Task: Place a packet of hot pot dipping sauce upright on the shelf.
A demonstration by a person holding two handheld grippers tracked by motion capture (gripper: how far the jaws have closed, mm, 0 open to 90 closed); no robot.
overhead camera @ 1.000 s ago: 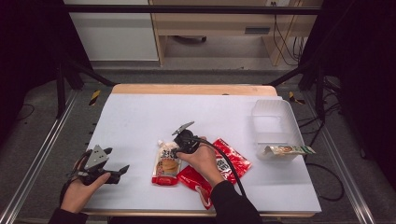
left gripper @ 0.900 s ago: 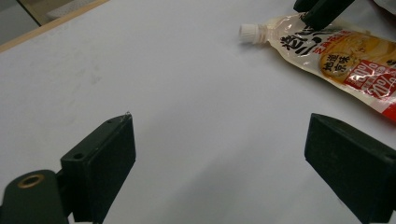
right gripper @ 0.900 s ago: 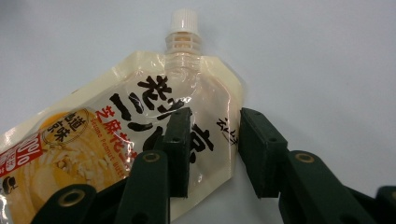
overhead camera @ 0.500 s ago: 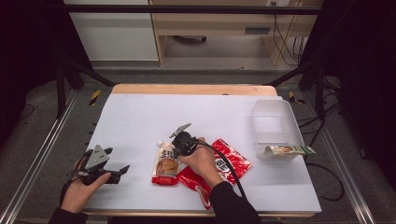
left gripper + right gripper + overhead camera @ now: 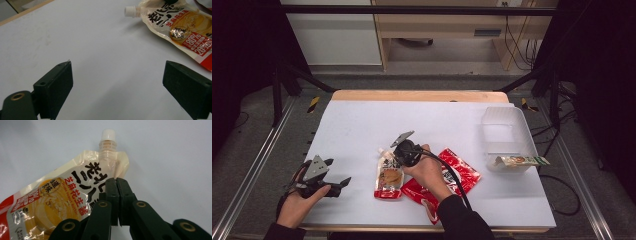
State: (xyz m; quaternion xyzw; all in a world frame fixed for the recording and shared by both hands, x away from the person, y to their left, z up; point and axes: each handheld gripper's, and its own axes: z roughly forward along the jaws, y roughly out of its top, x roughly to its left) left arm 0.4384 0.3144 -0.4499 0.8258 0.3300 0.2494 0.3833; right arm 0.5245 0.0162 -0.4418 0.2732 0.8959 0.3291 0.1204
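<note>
A lab recording bay — white table [image 5: 362, 125] fenced by black frame rails [image 5: 412, 9], cables [image 5: 512, 35] at upper right.

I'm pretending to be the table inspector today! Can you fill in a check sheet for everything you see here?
Surface: white table top, wooden strip along the far edge.
Job's things: spouted pouch with a white cap, lying flat; beside it a red packet, partly under the forearm.
Clutter: clear tub at the right, a green-labelled packet across its near rim.
Grippers: right tongs have just been closing, jaws together at the pouch's top edge; whether they pinch it is unclear. Left tongs open over bare table.
Cables: black cable along the right forearm; more on the floor at the right.
Surroundings: metal frame rails, cabinets behind.
</note>
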